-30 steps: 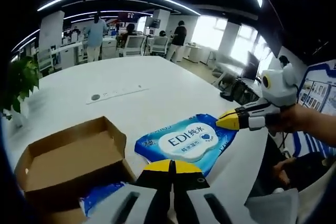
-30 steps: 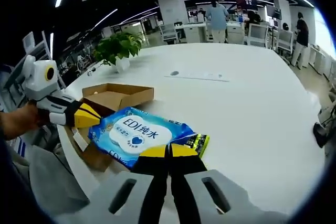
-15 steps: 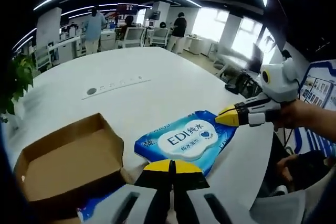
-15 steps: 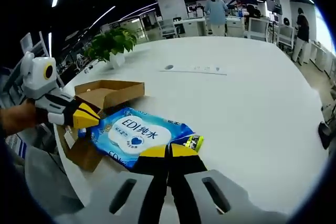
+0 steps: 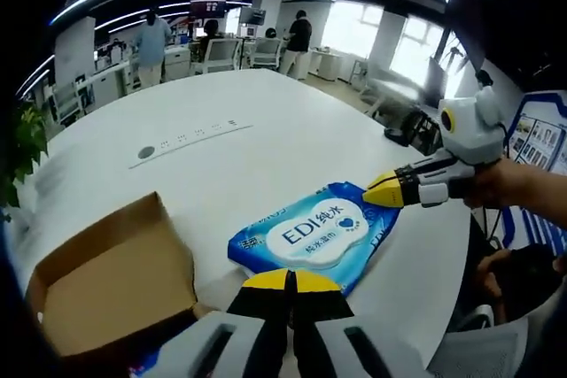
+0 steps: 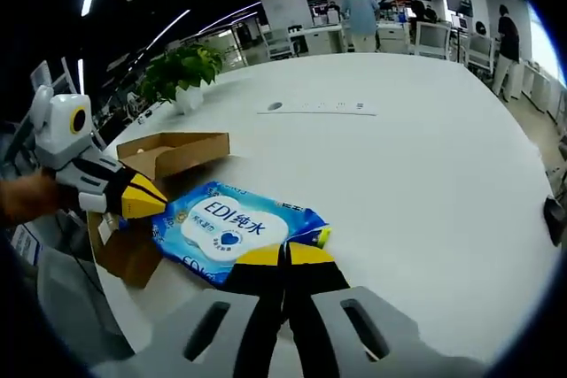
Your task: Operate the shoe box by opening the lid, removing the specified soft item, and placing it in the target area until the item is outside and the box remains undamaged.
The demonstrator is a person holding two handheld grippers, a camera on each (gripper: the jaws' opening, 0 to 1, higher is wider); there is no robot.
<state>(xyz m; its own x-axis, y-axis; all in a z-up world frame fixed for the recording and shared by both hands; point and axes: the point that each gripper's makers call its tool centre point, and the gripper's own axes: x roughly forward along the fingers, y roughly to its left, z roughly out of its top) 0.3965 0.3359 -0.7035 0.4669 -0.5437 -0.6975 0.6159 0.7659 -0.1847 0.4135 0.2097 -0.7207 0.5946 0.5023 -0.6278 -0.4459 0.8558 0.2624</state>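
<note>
While both tools are pinching opposite edges of the blue wipes pack (image 5: 312, 236), the left tool (image 5: 289, 281) and right tool (image 6: 283, 256) are each clamping shut on its sealed rim. It is hanging just above the white surface (image 6: 425, 157), already outside the open shoe box (image 5: 111, 276). Likely soft, floppy and slick-skinned, with some weight inside, it is sagging little; the crimped end seams look like the safest places to grip.
</note>
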